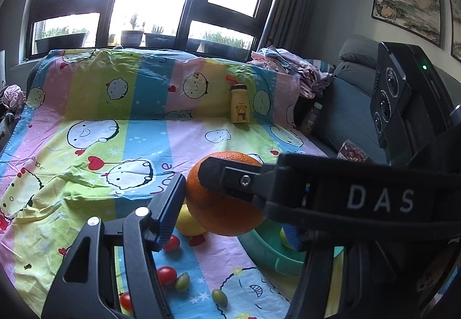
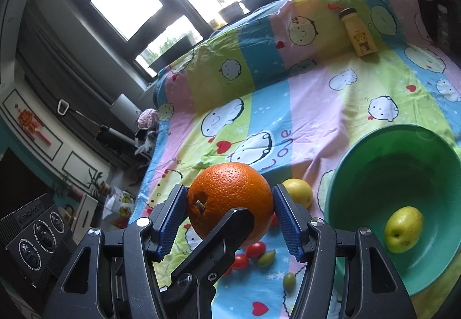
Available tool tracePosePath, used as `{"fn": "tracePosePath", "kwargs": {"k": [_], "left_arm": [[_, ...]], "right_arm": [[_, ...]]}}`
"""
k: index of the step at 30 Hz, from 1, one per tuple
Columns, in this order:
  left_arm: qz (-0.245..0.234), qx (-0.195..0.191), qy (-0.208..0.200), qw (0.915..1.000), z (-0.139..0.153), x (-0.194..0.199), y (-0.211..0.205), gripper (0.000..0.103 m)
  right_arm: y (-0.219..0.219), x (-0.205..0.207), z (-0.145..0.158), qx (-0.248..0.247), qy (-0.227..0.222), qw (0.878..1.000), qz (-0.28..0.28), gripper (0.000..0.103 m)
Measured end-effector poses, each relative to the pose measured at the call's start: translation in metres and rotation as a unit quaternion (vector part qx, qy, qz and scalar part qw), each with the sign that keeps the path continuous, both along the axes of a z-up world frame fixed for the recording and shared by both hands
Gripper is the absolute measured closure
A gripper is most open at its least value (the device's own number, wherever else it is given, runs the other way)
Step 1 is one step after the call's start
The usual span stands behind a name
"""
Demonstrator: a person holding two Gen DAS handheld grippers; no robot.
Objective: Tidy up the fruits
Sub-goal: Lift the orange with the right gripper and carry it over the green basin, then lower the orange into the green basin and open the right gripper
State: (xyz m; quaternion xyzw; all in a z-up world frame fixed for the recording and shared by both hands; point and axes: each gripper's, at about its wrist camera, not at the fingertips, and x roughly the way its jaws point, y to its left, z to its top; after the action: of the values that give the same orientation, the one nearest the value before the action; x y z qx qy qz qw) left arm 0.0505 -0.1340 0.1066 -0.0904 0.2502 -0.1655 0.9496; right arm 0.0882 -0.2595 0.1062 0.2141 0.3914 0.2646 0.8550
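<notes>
Orange (image 2: 230,200) is pinched by both grippers (image 1: 227,195) (image 2: 229,213); beside it, only the right wrist view shows the green bowl's (image 2: 360,163) apple (image 2: 403,229).

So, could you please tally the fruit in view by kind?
Orange: 1
Lemon: 1
Yellow-green apple in the green bowl: 1
Cherry tomatoes: 3
Green olives: 2
Total: 8
</notes>
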Motion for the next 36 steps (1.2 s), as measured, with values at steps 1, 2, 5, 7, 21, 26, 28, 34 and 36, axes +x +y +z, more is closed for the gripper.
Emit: {"fn": "tracePosePath", "kwargs": {"k": [1,2,5,7,21,26,28,34,36], "left_arm": [[-0.003,0.0,0.001,1.0,0.0,0.001,-0.003,0.042],[-0.005,0.0,0.002,1.0,-0.001,0.003,-0.007,0.042],[-0.014,-0.002,0.006,0.9999,-0.002,0.007,-0.017,0.042],[-0.02,-0.002,0.009,0.9998,-0.003,0.01,-0.023,0.042],[-0.052,-0.007,0.034,0.9981,-0.014,0.027,-0.062,0.042],[-0.062,-0.011,0.045,0.997,-0.019,0.033,-0.071,0.042],[-0.069,-0.015,0.048,0.9963,-0.021,0.034,-0.075,0.042],[-0.079,-0.015,0.061,0.9949,-0.027,0.041,-0.086,0.042],[-0.08,-0.015,0.067,0.9944,-0.03,0.044,-0.089,0.042]], "right_arm": [[-0.004,0.0,0.0,0.001,0.002,1.0,-0.004,0.039],[-0.008,0.001,-0.001,0.002,0.004,1.0,-0.007,0.039],[-0.018,0.002,-0.002,0.001,0.009,1.0,-0.017,0.039],[-0.025,0.003,-0.003,0.001,0.013,1.0,-0.024,0.039],[-0.065,0.01,-0.018,0.001,0.042,0.997,-0.059,0.039],[-0.076,0.013,-0.024,0.002,0.055,0.996,-0.07,0.039],[-0.08,0.014,-0.025,-0.004,0.058,0.995,-0.077,0.039],[-0.094,0.02,-0.034,-0.002,0.072,0.993,-0.089,0.039],[-0.097,0.022,-0.037,-0.001,0.078,0.993,-0.091,0.039]]}}
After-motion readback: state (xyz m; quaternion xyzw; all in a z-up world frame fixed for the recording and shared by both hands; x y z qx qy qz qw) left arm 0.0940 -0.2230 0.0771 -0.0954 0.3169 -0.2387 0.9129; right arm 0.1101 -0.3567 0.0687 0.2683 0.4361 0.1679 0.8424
